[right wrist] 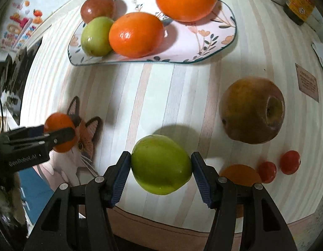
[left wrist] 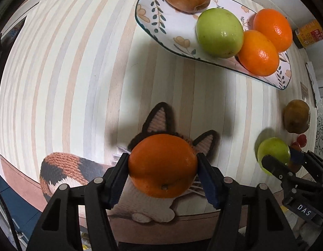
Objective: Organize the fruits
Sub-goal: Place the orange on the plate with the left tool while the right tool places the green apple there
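Left wrist view shows the plate (left wrist: 144,24) already carrying four fruits. Left gripper (left wrist: 163,167) is clamped on an orange (left wrist: 162,165); right gripper (right wrist: 161,165) is clamped on a green apple (right wrist: 161,164), both lifted. Carrying is in hand; next, I judge, setting each onto bare plate.

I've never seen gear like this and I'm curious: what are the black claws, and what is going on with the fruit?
These are two hand-held grippers, each carrying a fisheye camera looking along its fingers. The left gripper clamps an orange; the right gripper clamps a green apple. Each view also catches the other gripper at its edge. On the striped tablecloth, a floral plate holds two oranges, a green apple and a red apple. A brownish apple and two cherry tomatoes lie loose.
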Demonstrator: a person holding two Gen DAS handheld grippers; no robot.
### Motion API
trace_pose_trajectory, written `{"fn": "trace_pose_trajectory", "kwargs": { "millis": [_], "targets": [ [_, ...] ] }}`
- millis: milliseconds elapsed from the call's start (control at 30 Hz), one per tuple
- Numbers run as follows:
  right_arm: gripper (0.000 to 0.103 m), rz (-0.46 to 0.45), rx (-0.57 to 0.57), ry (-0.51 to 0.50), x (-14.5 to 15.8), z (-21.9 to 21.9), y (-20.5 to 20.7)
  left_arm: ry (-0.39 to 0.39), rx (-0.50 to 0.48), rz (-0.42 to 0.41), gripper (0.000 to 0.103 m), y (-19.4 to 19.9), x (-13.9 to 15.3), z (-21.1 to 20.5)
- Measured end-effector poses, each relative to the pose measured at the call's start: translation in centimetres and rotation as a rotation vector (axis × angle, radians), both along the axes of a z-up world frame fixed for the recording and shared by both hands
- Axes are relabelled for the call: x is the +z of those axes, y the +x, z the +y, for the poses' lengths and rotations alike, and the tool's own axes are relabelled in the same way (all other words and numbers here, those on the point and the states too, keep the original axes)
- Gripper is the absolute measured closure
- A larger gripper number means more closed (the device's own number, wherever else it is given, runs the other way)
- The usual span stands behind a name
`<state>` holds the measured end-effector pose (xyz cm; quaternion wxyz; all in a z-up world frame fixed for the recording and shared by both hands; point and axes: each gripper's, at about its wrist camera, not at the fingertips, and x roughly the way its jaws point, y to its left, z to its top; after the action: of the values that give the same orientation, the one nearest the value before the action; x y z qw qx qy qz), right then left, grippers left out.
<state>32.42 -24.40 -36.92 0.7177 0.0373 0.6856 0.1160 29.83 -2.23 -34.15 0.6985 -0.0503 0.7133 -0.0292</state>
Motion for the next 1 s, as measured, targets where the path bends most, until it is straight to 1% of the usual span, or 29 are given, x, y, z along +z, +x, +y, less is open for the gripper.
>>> {"fn": "trace_pose_trajectory", "kwargs": {
  "millis": [100,167,200,233,333,433,467,567,633,667,733,767,867,933,1000],
  "targets": [
    [0.041,0.004,-0.007,-0.003,0.0,0.1,-0.3,0.002,-0.007,-0.003,0.042,0.1,0.1,-0.3],
    [0.042,0.001,-0.035,0.018,-0.1,1.0,-0.2,-0.013,-0.015,-0.008,0.042,0.4,1.1,-1.0],
    [0.042,-0.005,-0.048,0.028,-0.3,1.8,0.1,-0.025,-0.021,-0.021,0.042,0.7,2.0,-1.3],
    [0.042,-0.017,-0.068,0.039,0.2,1.5,0.3,-0.033,-0.027,-0.035,0.042,1.0,2.9,-1.3],
    [0.042,-0.070,-0.125,0.078,2.5,0.5,1.6,-0.066,-0.054,-0.099,0.042,2.5,6.6,-2.6],
    [0.042,-0.125,-0.190,0.120,4.5,-0.7,3.9,-0.107,-0.083,-0.165,0.042,5.3,10.7,-4.0],
    [0.042,-0.144,-0.218,0.129,5.0,-1.2,5.1,-0.111,-0.100,-0.189,0.042,6.6,12.0,-4.6],
    [0.042,-0.166,-0.281,0.143,5.2,-2.5,7.6,-0.087,-0.139,-0.231,0.042,10.3,13.7,-6.2],
    [0.042,-0.167,-0.312,0.142,4.8,-3.1,9.3,-0.058,-0.161,-0.233,0.042,12.4,13.3,-7.2],
    [0.042,-0.163,-0.317,0.137,4.6,-3.2,9.8,-0.045,-0.172,-0.219,0.042,13.7,12.8,-7.6],
    [0.042,-0.153,-0.328,0.133,4.2,-3.5,10.6,-0.034,-0.183,-0.185,0.041,15.8,10.9,-8.1],
    [0.042,-0.147,-0.330,0.129,3.8,-3.4,11.0,-0.026,-0.195,-0.154,0.041,16.8,9.7,-8.5],
    [0.042,-0.124,-0.347,0.121,3.1,-3.7,11.3,0.004,-0.208,-0.085,0.041,18.5,6.9,-9.3],
    [0.042,-0.114,-0.362,0.130,2.1,-3.8,11.5,0.028,-0.221,-0.058,0.041,18.9,5.5,-9.7],
    [0.041,-0.101,-0.374,0.145,1.7,-3.9,11.5,0.035,-0.221,-0.035,0.041,19.0,4.3,-9.7]
  ]
}}
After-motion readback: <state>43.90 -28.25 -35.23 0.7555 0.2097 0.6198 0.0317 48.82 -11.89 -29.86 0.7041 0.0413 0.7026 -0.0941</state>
